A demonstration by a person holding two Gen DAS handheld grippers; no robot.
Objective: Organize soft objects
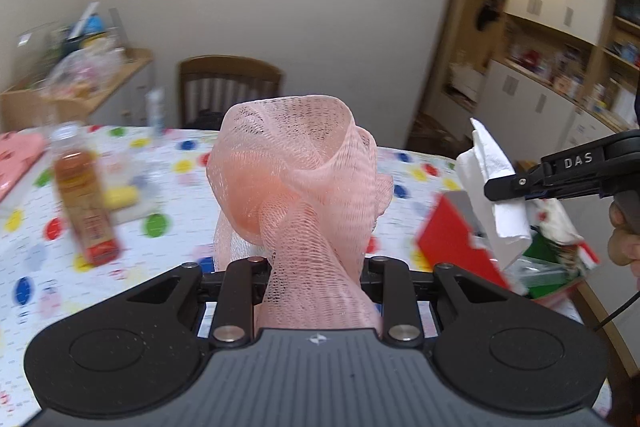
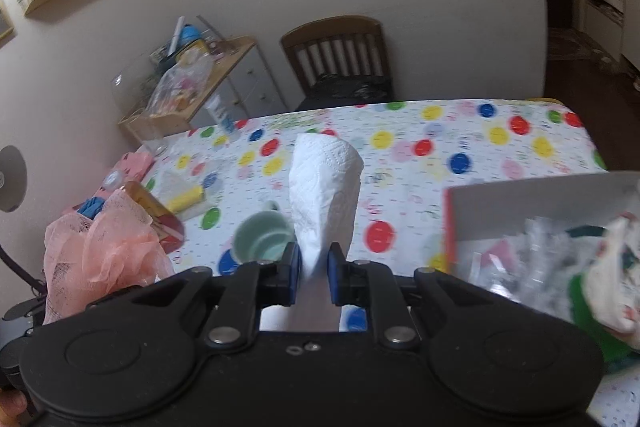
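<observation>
**Both grippers hold a soft thing above the dotted table**

Closest to the left wrist camera, the left gripper (image 1: 316,267) holds a pink mesh sponge (image 1: 296,179). The netting comes up between the two fingers and opens into a loose knot that stands above them, off the table. The fingertips are hidden behind the mesh, so the jaws are pressed onto it from both sides.

In the right wrist view, the right gripper (image 2: 314,263) pinches a folded white paper towel (image 2: 326,187) between its blue pads (image 2: 295,267). The jaws stand narrow, with the thin lower edge of the towel between them, and the towel rises upright above the fingers, also in the air.

Just below the towel, a pale green mug (image 2: 262,241) stands on the table (image 2: 420,131), which has a white cloth with coloured dots. To the right there is a red box (image 2: 516,219) with an open top; it holds crumpled plastic and cloth things, blurred. To the left, a bottle (image 1: 86,195) with brown liquid is seen, and near it a yellow object (image 2: 185,198).

Behind the far edge of the table a wooden chair (image 2: 340,55) stands against the wall.
</observation>
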